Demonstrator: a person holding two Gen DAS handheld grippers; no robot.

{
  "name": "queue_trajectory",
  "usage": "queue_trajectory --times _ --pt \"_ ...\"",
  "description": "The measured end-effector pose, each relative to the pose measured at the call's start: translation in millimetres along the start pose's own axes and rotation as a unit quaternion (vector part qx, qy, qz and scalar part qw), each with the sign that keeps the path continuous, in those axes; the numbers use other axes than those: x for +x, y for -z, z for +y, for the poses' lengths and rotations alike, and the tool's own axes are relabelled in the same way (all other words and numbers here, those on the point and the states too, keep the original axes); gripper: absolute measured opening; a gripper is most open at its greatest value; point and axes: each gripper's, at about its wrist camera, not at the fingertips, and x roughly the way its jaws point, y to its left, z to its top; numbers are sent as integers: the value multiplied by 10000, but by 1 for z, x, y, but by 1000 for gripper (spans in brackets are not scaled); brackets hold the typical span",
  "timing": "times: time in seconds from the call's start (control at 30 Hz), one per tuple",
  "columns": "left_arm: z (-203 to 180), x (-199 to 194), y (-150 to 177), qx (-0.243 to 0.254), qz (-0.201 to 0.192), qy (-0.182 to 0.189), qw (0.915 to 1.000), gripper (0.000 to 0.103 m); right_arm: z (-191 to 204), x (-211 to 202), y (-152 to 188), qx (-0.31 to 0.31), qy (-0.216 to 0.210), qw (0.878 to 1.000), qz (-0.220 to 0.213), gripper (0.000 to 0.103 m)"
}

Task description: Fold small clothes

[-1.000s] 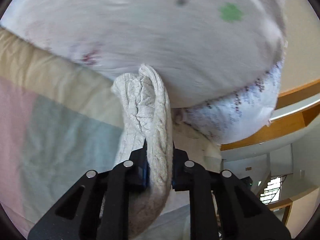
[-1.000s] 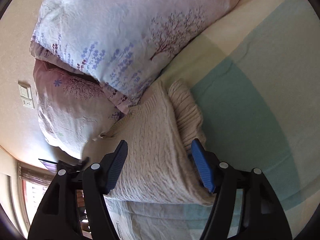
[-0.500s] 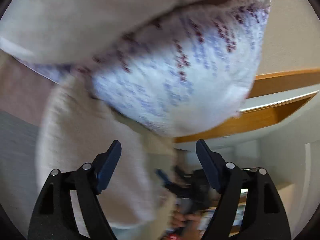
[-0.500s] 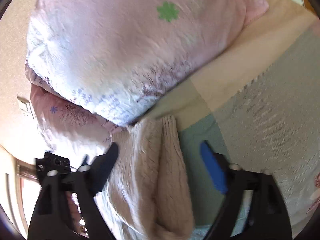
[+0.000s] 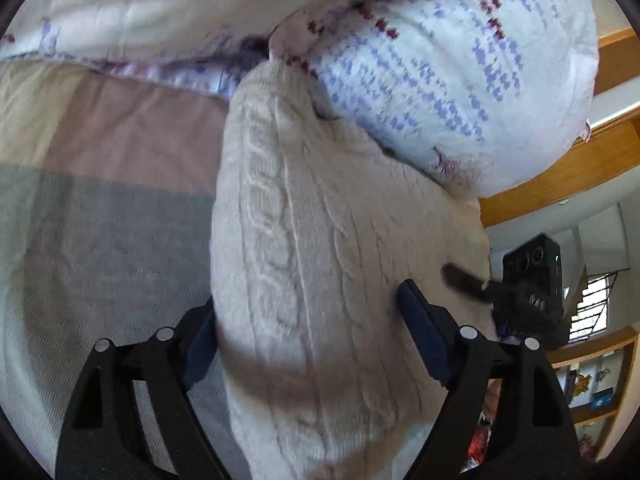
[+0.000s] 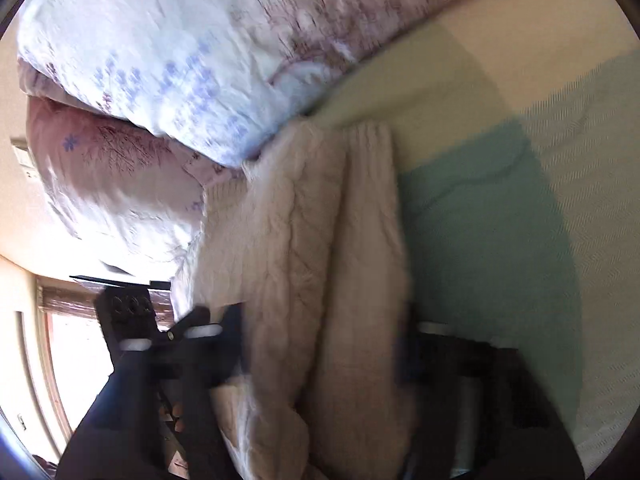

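Sweater [image 5: 320, 264] lies on the bed [image 5: 100, 248], folded into a long narrow bundle, its far end touching the pillows [image 5: 440, 80] at the head edge. Judged: lengthwise folds done; one sleeve or panel lies doubled along the body in the right wrist view [image 6: 368, 248]. A crosswise fold likely remains; cannot confirm.

Left gripper [image 5: 308, 328]: jaws spread wide, straddling the bundle's near part, pads beside the knit on either side, not clamping.

Right gripper [image 6: 320, 352]: heavily motion-blurred; jaws appear apart on either side of the bundle, but whether the pads press the knit is unclear.

Hidden: bundle's near end cut off by frame bottom in both views; underside layers and neckline not visible. Bed edge toward the room is masked by the sweater.
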Motion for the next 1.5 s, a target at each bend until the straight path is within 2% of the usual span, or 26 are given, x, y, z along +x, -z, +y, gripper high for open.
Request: queue_trajectory --times 0.07,0.13,0.2,0.23,0.3,0.33,0.4,0.43,0.5,0.53,0.57,0.63,0.7,0.73,0.77,0.8,0.93,1.0,1.07,1.13,1.17,1.2,1.23,1.3,1.4,1.5 --pt "11 -8 -1 -254 26 295 9992 39 5 -7 8 217 -409 9987 -197 37" --pt "18 -33 -1 -219 10 705 9973 36 23 -11 15 122 -675 9973 -254 35" --pt "15 -76 6 332 -261 577 9974 36 45 -8 26 -54 -881 9960 -170 35" --pt "19 -91 9 415 -338 541 9971 36 57 -2 33 -177 -974 9950 -96 35" --pt "38 -119 17 414 -477 243 9977 41 74 15 44 -368 -985 9944 78 38" --pt "49 -126 21 469 -489 -206 9975 51 82 32 49 -575 -686 9956 277 43" --pt "65 -133 30 533 -450 -1240 9898 56 93 57 56 -935 346 9937 504 53" --pt "75 -143 37 520 -503 -1603 9844 57 101 61 59 -1141 902 9886 401 57" --pt "82 -172 55 469 -912 -1517 9831 66 111 44 64 -1209 859 9888 -145 58" --pt "85 -187 65 481 -1127 -1661 9785 76 116 28 67 -1223 758 9881 -540 58" --pt "85 -198 76 522 -1270 -1785 9743 80 120 22 67 -1197 637 9883 -697 58" --pt "78 -202 92 564 -1386 -1865 9710 82 126 27 59 -1095 469 9915 -529 58" --pt "64 -202 105 545 -1412 -2001 9680 93 130 45 55 -1085 531 9923 -266 58" --pt "55 -194 105 532 -1482 -2183 9631 101 131 61 55 -1062 648 9922 -67 41" --pt "50 -192 111 579 -1613 -2348 9568 101 130 77 54 -1016 824 9913 145 20" --pt "43 -188 117 646 -1666 -2436 9533 101 127 81 53 -1008 963 9900 206 12" --pt "33 -176 130 663 -1698 -2861 9407 101 111 65 44 -528 1095 9915 -473 11" --pt "32 -173 139 693 -1669 -2823 9422 101 94 63 34 -113 1310 9891 -662 11" --pt "34 -169 146 735 -1588 -2804 9438 101 92 72 32 -242 1579 9859 -496 13" --pt "34 -164 151 840 -1512 -2834 9433 101 110 71 35 -615 1764 9807 -572 24" --pt "34 -164 155 909 -1496 -2867 9419 101 118 62 40 -692 1708 9800 -749 33" --pt "34 -163 157 960 -1485 -2888 9409 101 125 49 46 -773 1609 9791 -976 48" --pt "35 -163 160 1004 -1469 -2895 9405 101 134 32 59 -920 1381 9784 -1237 54" --pt "35 -162 165 1079 -1436 -2860 9412 101 145 10 88 -1191 848 9801 -1342 57" --pt "36 -158 171 1109 -1372 -2807 9434 101 149 11 120 -1431 433 9845 -916 59" --pt "34 -153 177 1068 -1275 -2635 9502 101 129 49 143 -1394 953 9850 -343 62"
